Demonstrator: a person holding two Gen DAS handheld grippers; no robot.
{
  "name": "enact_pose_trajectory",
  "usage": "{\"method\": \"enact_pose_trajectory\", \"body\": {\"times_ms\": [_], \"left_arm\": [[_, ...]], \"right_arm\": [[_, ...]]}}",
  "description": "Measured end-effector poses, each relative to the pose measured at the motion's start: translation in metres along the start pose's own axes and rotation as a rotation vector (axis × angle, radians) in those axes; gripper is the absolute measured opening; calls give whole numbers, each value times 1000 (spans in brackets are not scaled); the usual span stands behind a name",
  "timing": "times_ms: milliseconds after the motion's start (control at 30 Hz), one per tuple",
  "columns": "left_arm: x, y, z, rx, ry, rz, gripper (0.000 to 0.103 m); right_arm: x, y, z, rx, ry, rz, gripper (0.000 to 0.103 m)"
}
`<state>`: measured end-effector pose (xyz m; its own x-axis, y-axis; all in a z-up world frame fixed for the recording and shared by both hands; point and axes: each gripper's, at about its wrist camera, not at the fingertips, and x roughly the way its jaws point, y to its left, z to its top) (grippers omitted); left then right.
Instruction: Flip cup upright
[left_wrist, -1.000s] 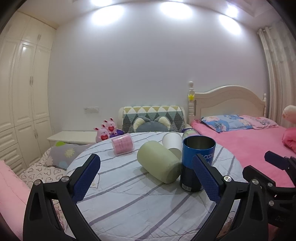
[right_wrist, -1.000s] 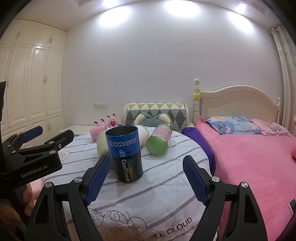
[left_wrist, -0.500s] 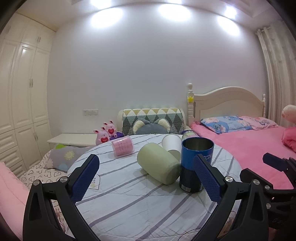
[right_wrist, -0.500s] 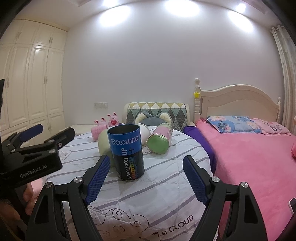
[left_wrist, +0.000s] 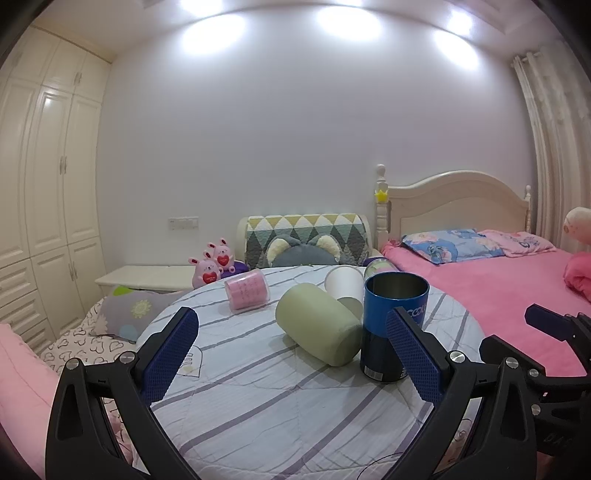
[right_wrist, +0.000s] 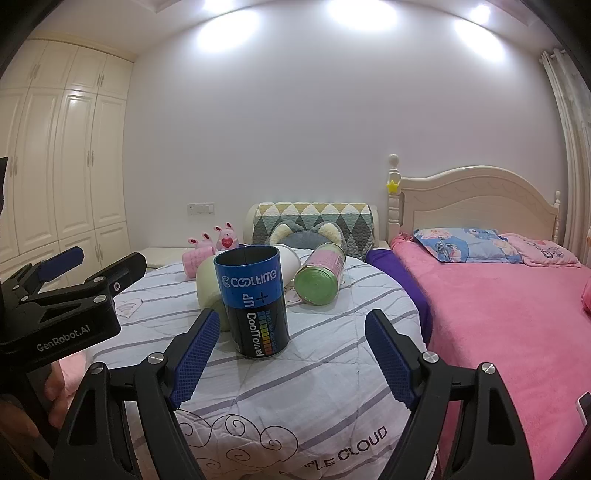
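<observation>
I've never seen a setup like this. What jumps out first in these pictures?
A blue and black can stands upright, open end up, on a round table with a striped cloth, with a pale green cup lying on its side against it. Both grippers, left and right, hang open and empty in front. A pink bed fills the right side.

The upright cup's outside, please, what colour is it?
Bright blue upper band, black below, seen best in the right wrist view: upright cup.
</observation>
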<state>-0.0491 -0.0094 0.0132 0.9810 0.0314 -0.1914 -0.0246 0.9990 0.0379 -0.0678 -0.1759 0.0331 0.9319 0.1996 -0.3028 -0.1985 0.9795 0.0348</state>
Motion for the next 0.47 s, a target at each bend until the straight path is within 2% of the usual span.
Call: {"method": "enact_pose_trajectory", "body": {"times_ms": [467], "left_arm": [[2, 1, 0, 0, 6, 0, 103]], "right_arm": [[4, 0, -1, -2, 21, 2, 82]]}}
